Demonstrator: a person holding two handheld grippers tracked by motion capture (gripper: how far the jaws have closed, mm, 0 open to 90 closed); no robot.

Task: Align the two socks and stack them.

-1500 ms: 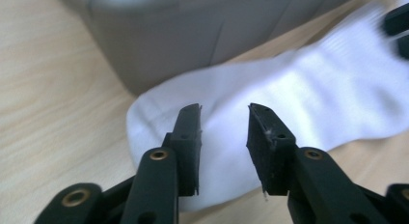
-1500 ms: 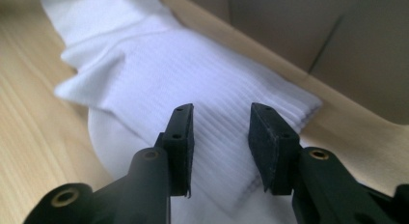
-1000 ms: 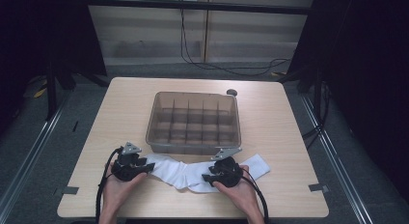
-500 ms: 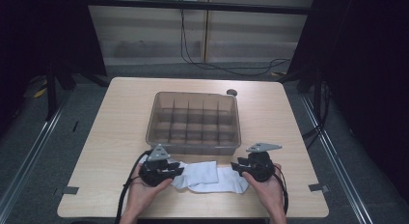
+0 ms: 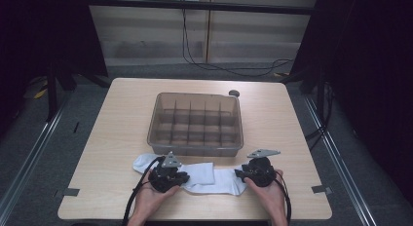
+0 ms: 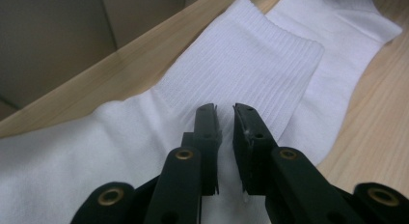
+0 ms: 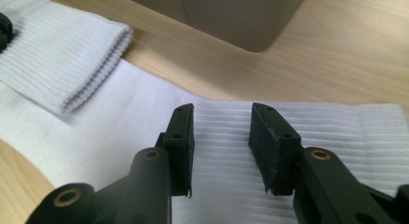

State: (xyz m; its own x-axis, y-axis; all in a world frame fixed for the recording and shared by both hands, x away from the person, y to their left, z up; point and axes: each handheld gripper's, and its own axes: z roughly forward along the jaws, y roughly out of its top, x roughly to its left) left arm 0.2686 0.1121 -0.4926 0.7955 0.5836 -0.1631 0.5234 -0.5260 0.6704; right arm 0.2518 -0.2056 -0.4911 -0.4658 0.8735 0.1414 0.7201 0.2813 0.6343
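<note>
Two hands reach in low, just in front of the divided bin (image 5: 197, 121), where two white socks (image 5: 214, 177) lie overlapping. Left gripper (image 6: 224, 115), angled down, jaws nearly together, pinches sock fabric; right gripper (image 7: 222, 122) hangs over the other cuff, jaws spread.
</note>
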